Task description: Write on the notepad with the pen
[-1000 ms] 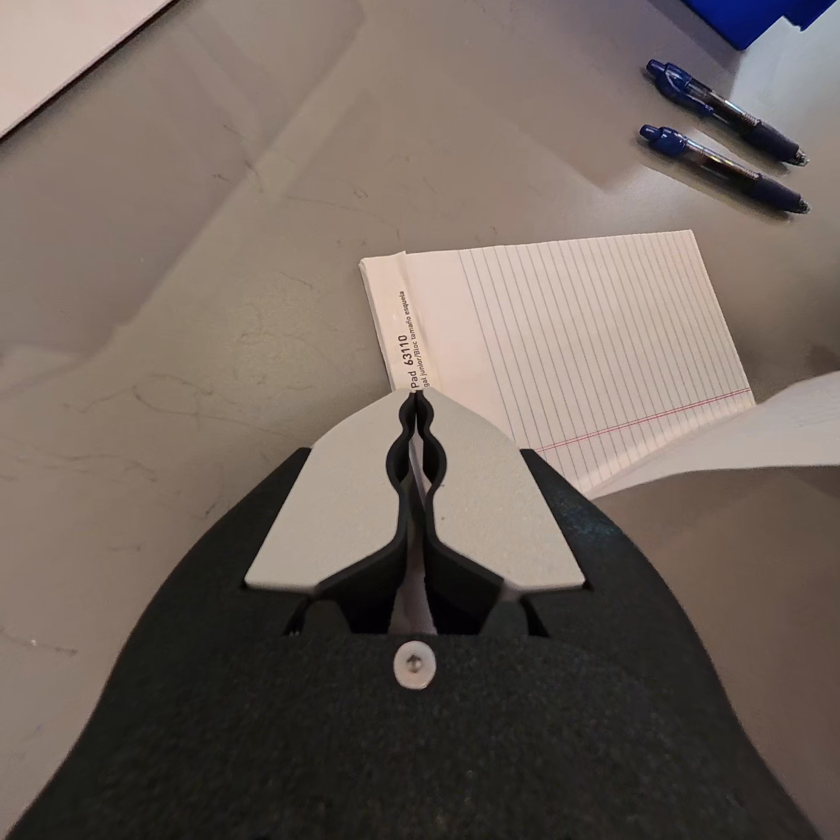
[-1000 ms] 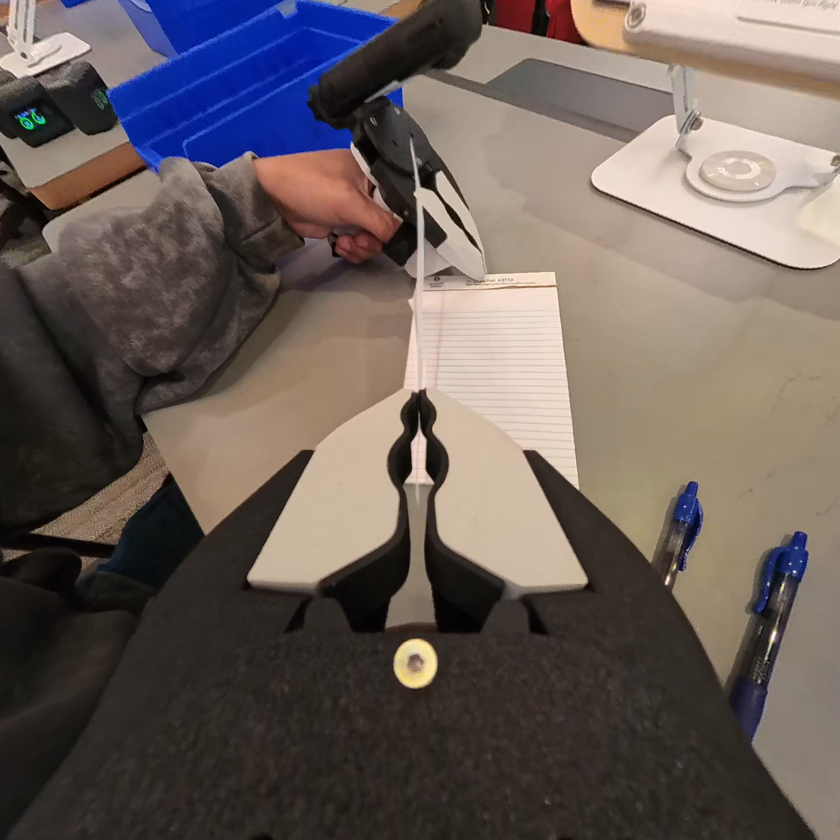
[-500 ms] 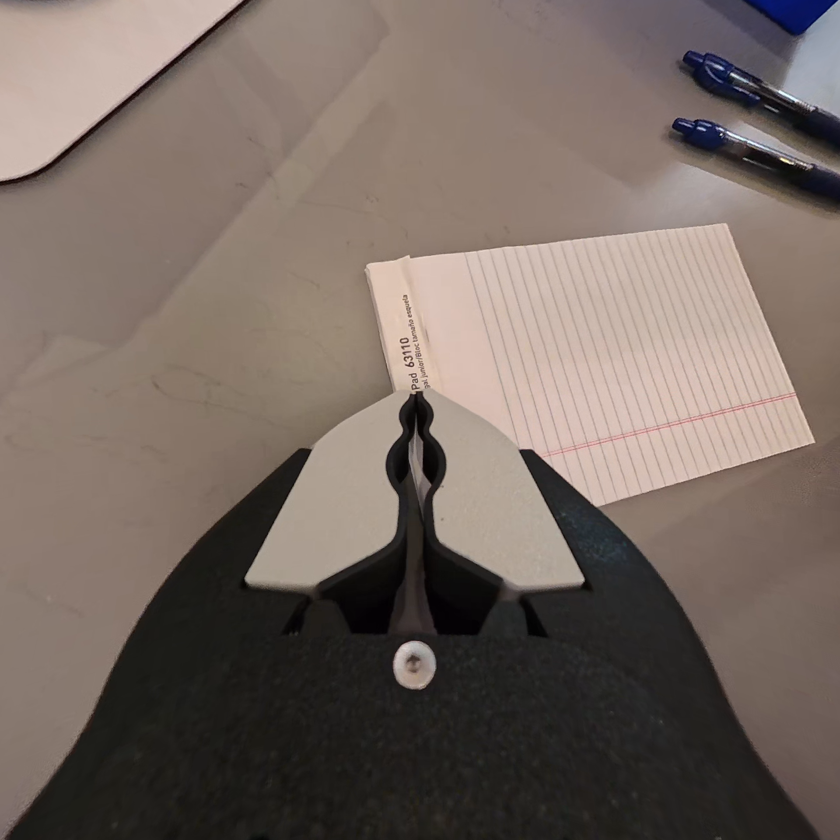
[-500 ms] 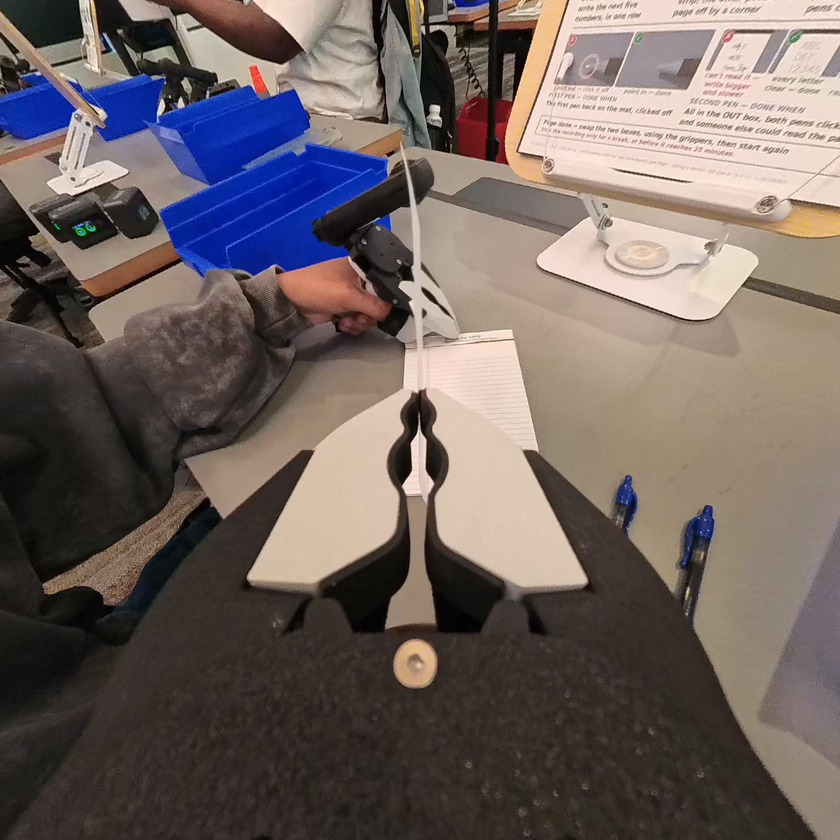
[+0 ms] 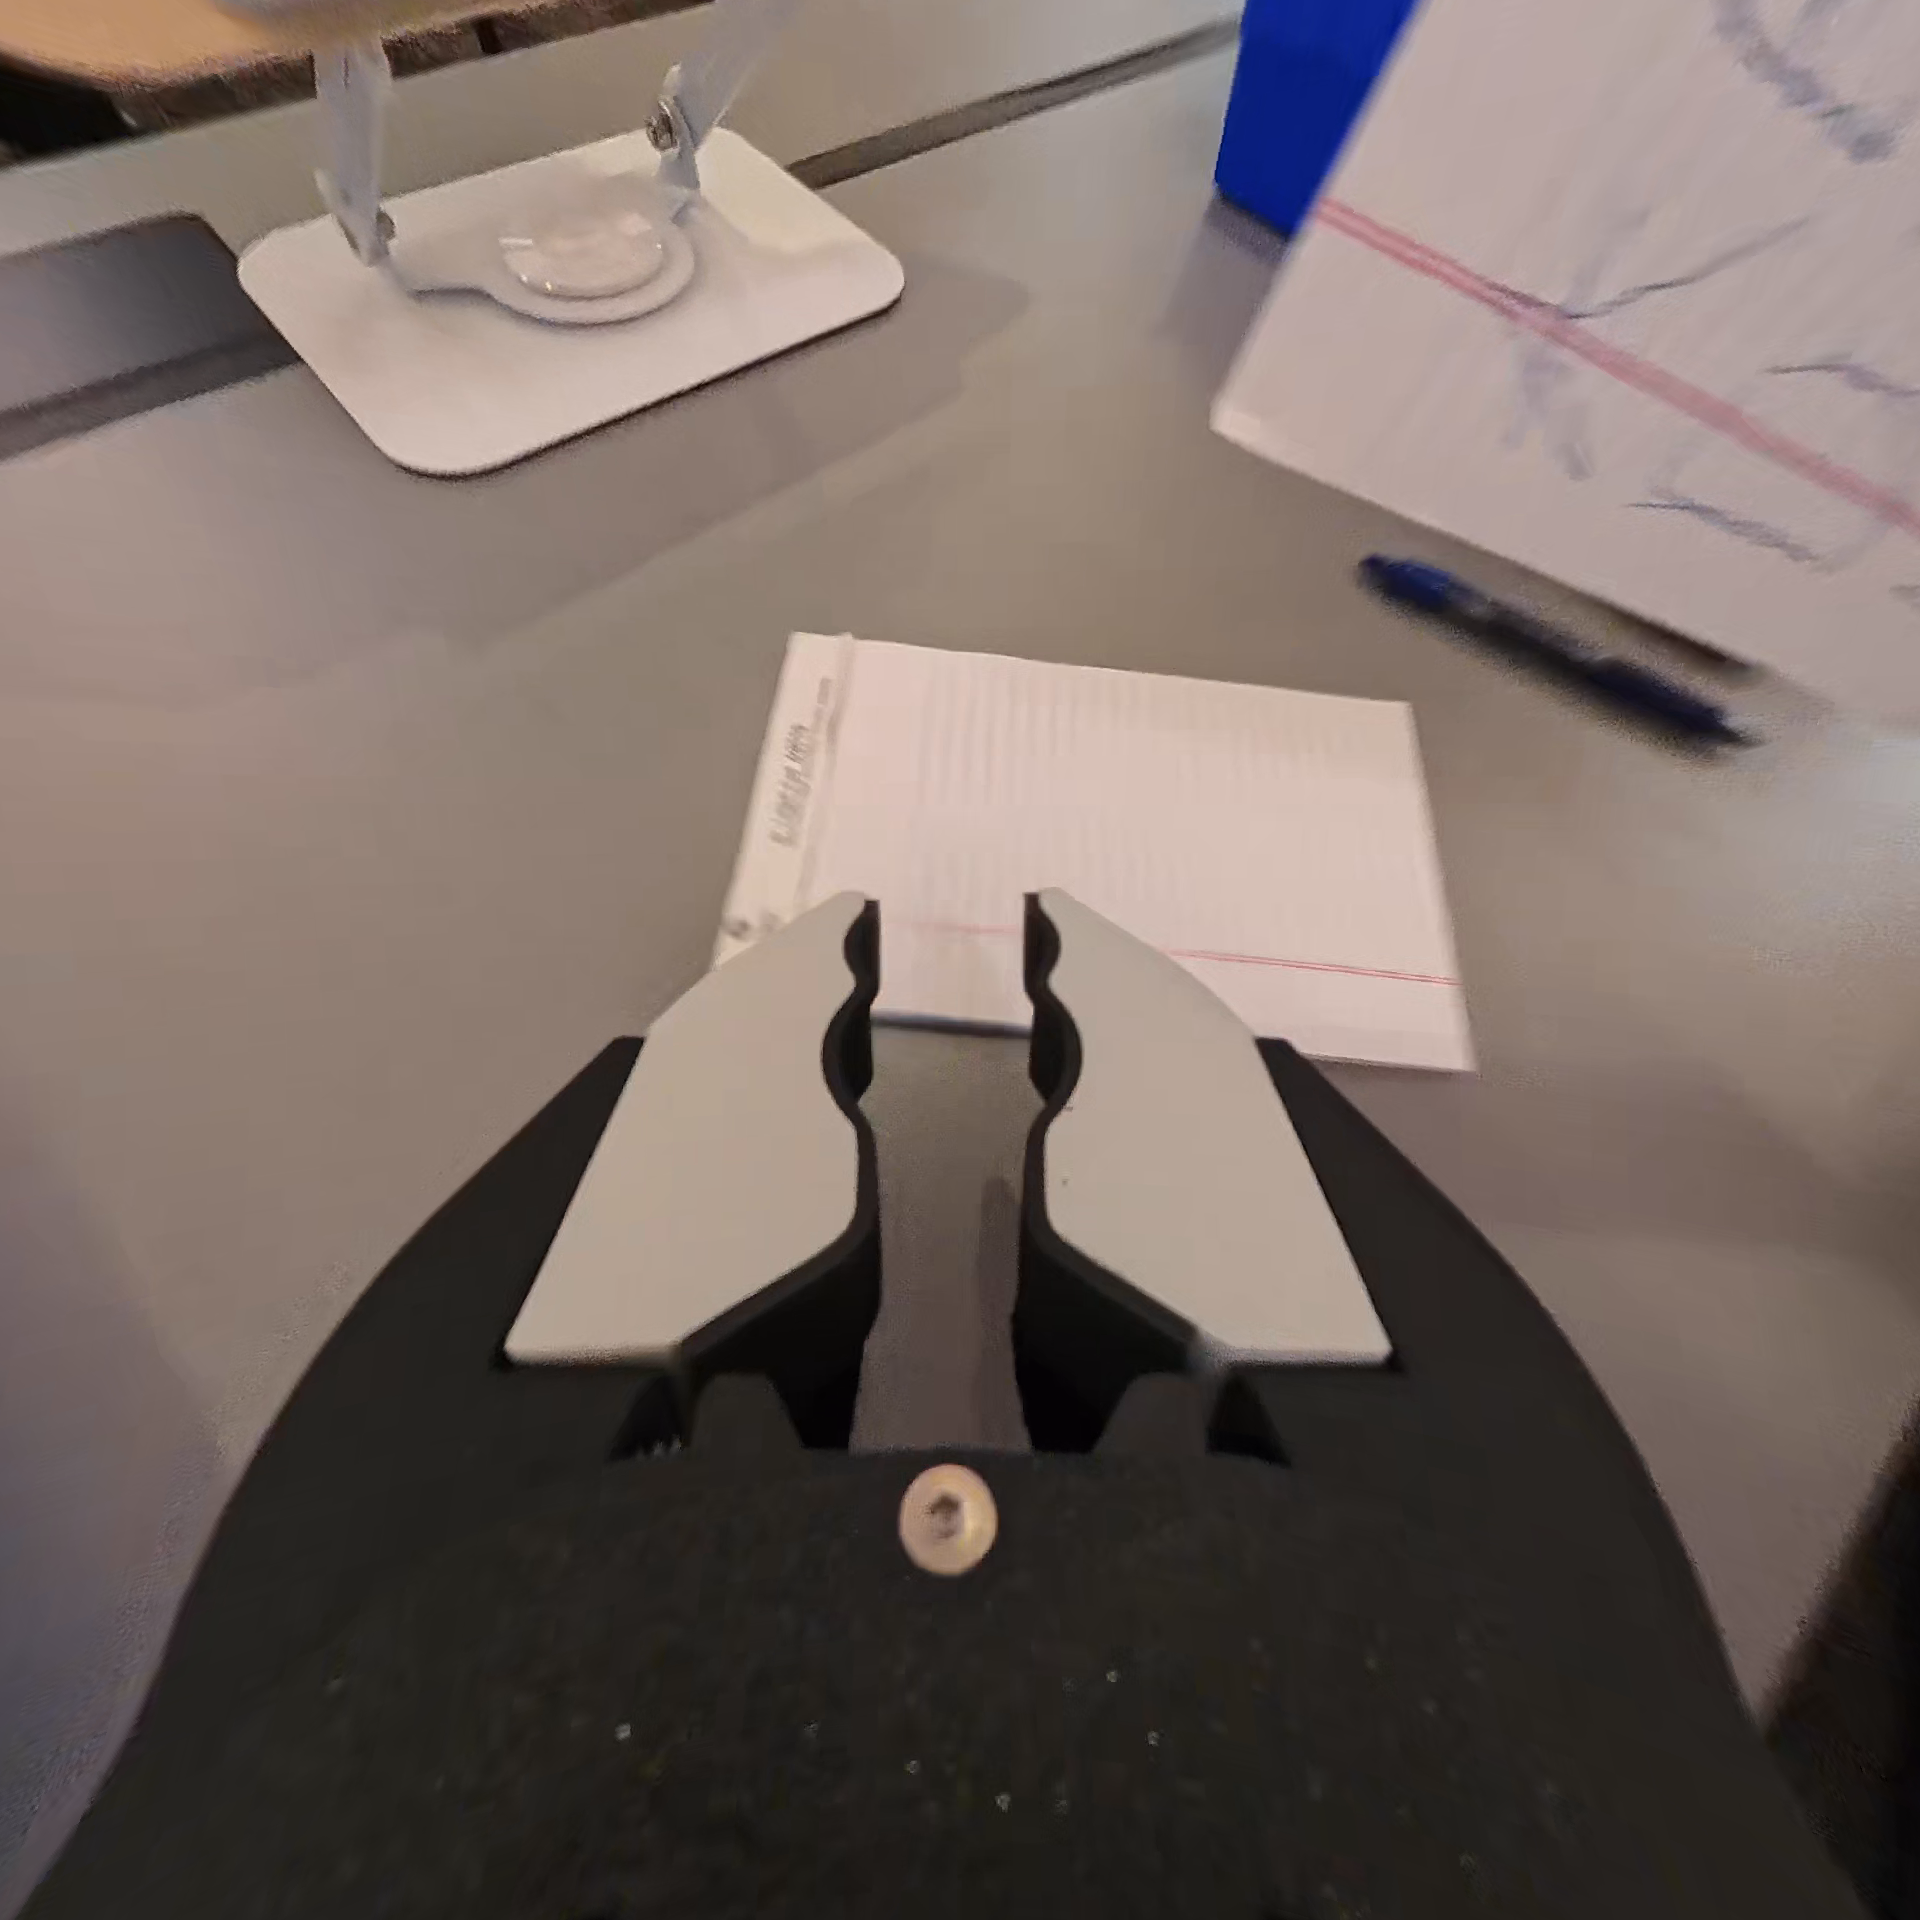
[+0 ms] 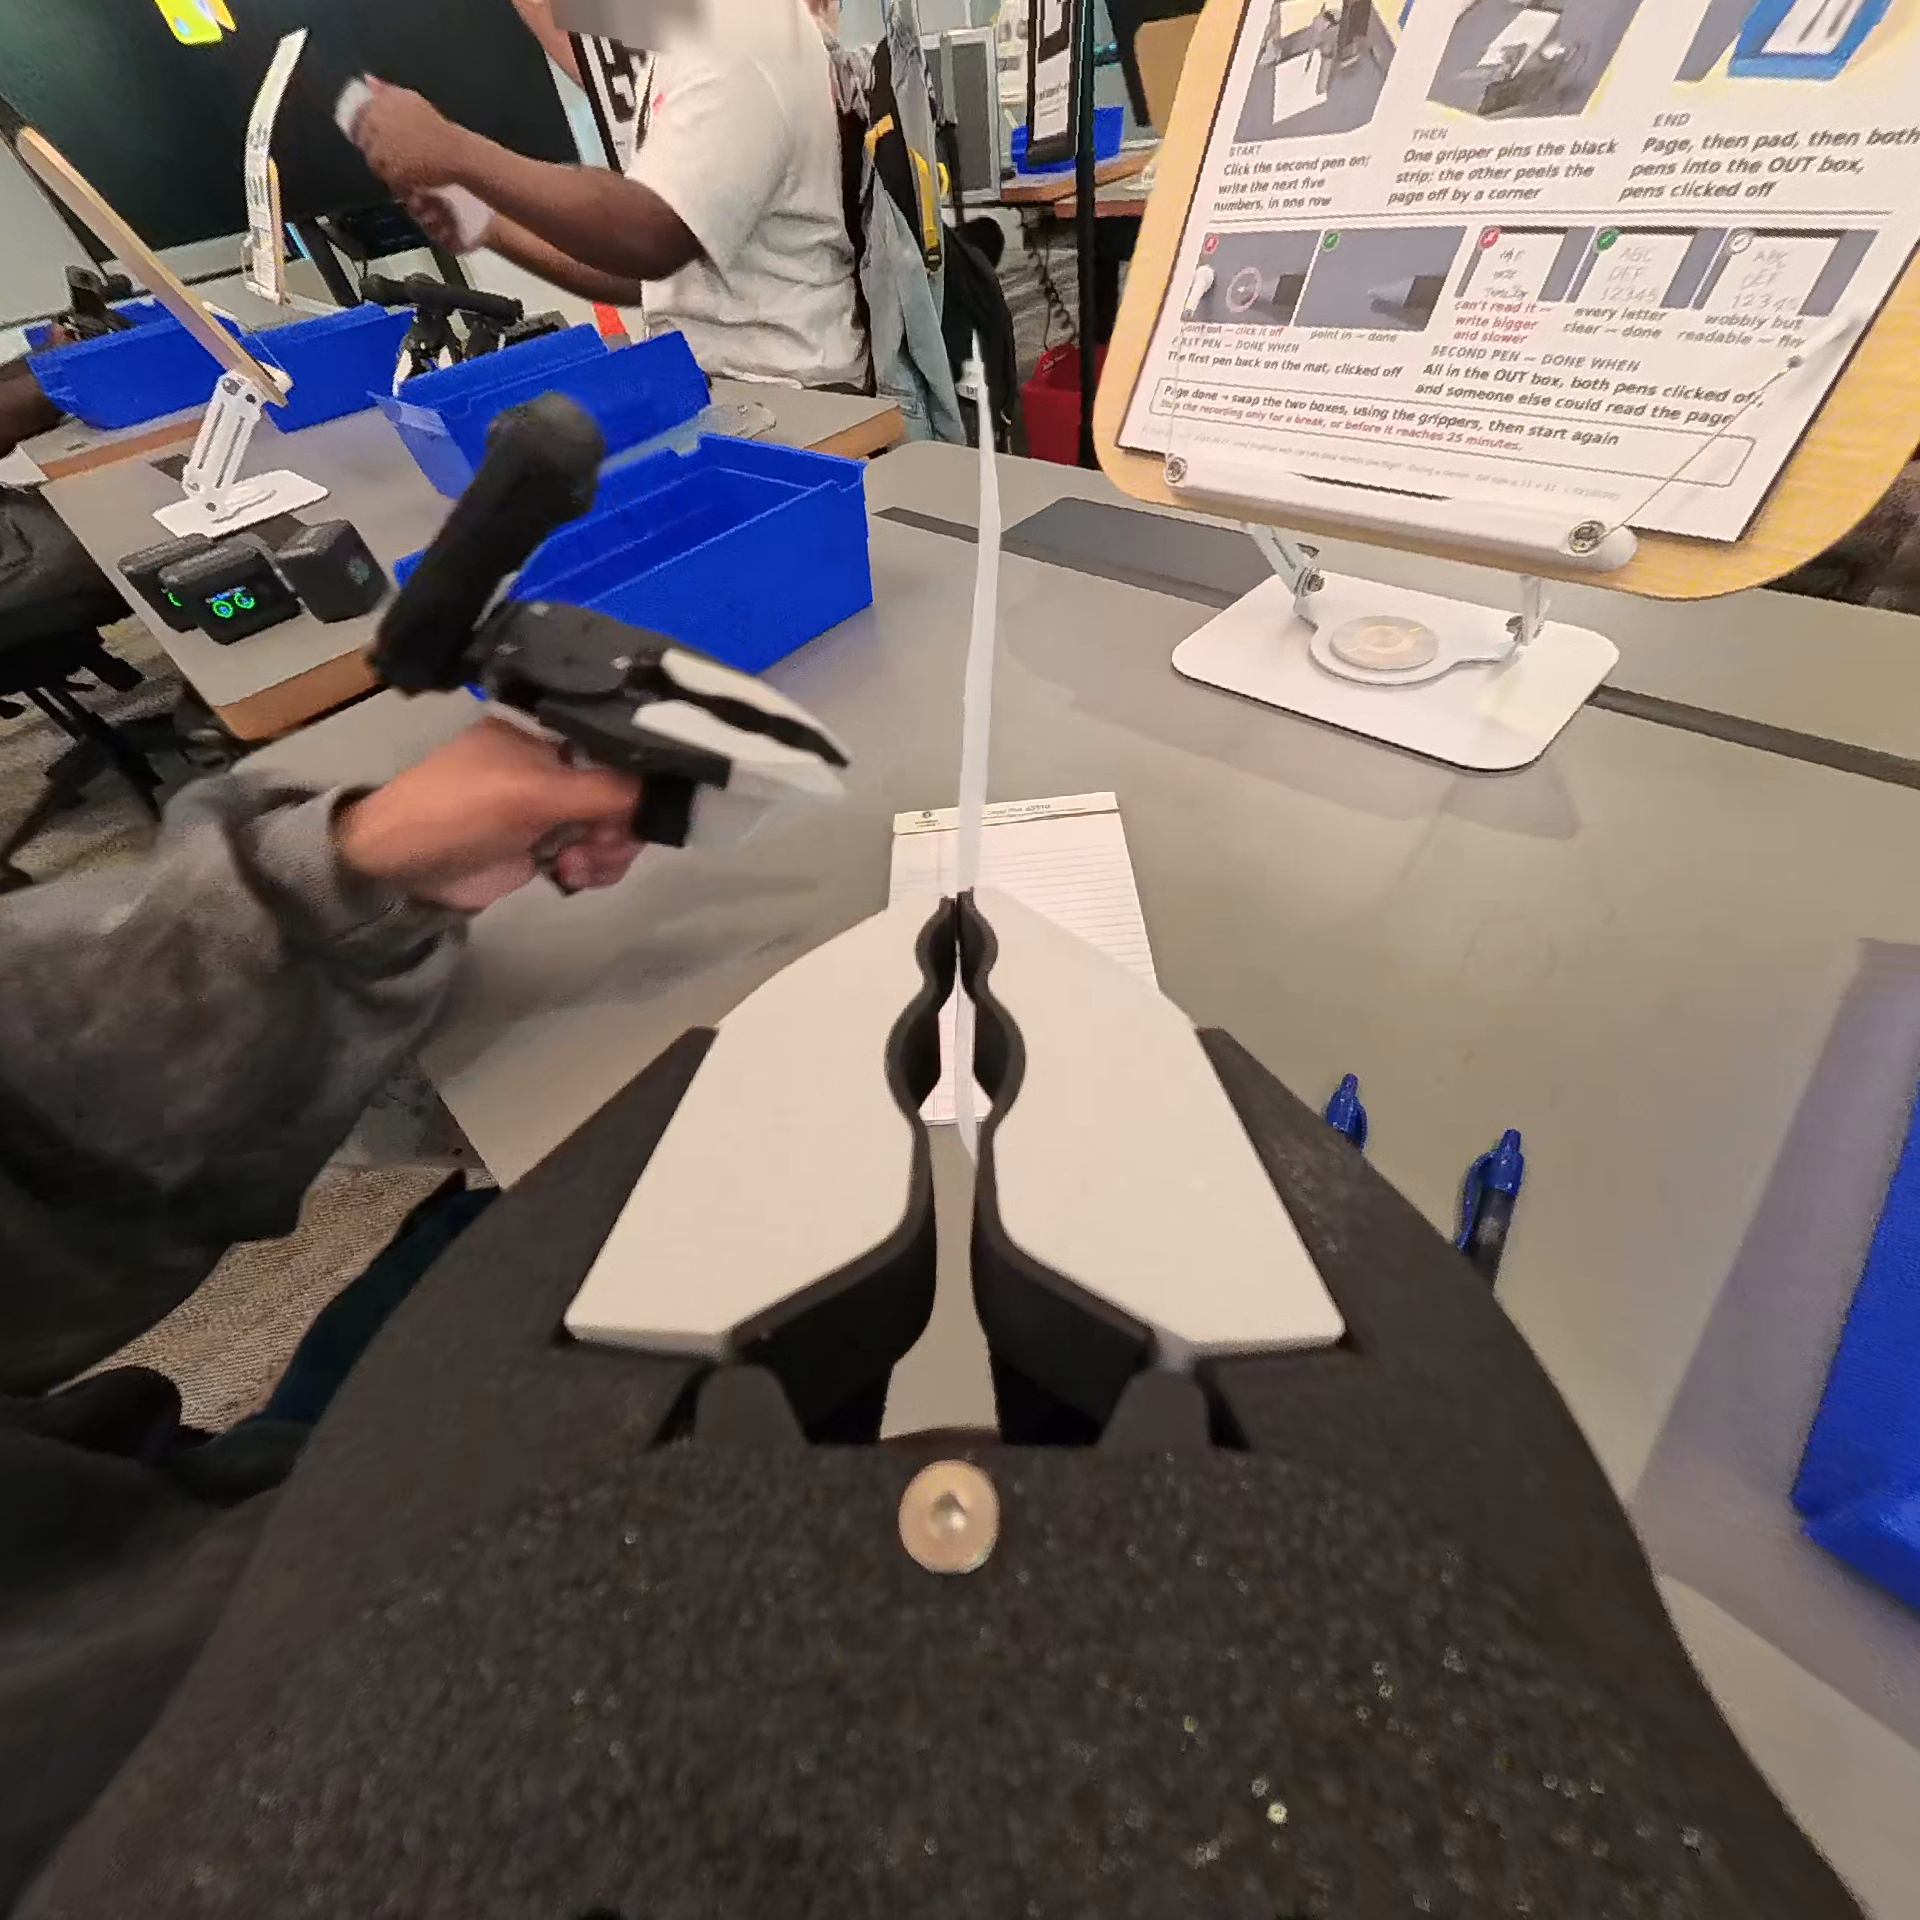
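A grey surface [image 6: 1351, 894] fills a busy workroom, with blue bins [image 6: 707, 540] at ten o'clock and, at one o'clock, a white stand [image 6: 1392, 665] holding an instruction board [image 6: 1507, 270]; another person [image 6: 727, 187] stands at a farther table. In the right wrist view, the right claw [image 6: 958, 906] is pressed together, pinching a loose sheet of paper [image 6: 979, 644] that rises edge-on toward twelve o'clock. Beyond the claw's tips the notepad [image 6: 1070, 873] lies flat on the surface, its binding strip at the far end. Two blue pens [image 6: 1488, 1195] lie side by side on the surface at three o'clock, near a blue bin [image 6: 1870, 1382] at the right edge. At nine o'clock a hand [image 6: 488, 821] in a grey sleeve holds the left claw [image 6: 821, 753] off the surface, beside the notepad's far end. In the left wrist view, the left claw [image 5: 951, 909] is spread and holds nothing, hovering over the notepad [image 5: 1143, 810]. The lifted sheet [image 5: 1621, 270], bearing blue pen marks and a red margin line, hangs at two o'clock, with one pen [image 5: 1548, 649] visible beneath it. This view is blurred.
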Demonstrator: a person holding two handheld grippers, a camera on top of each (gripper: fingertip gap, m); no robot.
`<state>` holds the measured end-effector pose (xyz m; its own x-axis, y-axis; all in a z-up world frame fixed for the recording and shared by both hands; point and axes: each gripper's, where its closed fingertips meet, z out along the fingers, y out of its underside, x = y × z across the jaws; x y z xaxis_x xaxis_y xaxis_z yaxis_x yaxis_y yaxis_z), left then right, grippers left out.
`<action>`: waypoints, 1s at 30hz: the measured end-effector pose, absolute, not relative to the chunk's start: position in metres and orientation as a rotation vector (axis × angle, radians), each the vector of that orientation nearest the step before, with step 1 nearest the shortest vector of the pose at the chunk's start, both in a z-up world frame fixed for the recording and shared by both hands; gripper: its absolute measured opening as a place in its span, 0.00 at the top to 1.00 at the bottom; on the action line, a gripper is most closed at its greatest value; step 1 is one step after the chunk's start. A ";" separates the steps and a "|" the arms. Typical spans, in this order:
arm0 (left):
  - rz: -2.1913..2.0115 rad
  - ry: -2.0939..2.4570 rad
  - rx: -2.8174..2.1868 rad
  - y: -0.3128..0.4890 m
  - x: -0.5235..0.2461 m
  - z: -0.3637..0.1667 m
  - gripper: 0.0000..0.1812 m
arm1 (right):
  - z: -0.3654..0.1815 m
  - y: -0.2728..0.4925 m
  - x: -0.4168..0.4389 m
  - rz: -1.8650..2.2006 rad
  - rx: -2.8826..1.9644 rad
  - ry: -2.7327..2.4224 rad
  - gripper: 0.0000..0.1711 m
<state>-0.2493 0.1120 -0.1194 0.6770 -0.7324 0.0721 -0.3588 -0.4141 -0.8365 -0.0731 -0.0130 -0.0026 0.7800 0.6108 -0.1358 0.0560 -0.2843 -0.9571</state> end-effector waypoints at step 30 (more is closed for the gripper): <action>-0.703 0.595 -1.908 0.030 -0.250 -0.125 0.70 | -0.033 -0.010 -0.044 0.405 -1.866 -0.439 1.00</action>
<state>-0.2504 0.0302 -0.1248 0.7123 -0.6682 0.2149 -0.1016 -0.4011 -0.9104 -0.0441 -0.0103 -0.0328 0.8717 0.4858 -0.0643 0.1028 -0.3095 -0.9453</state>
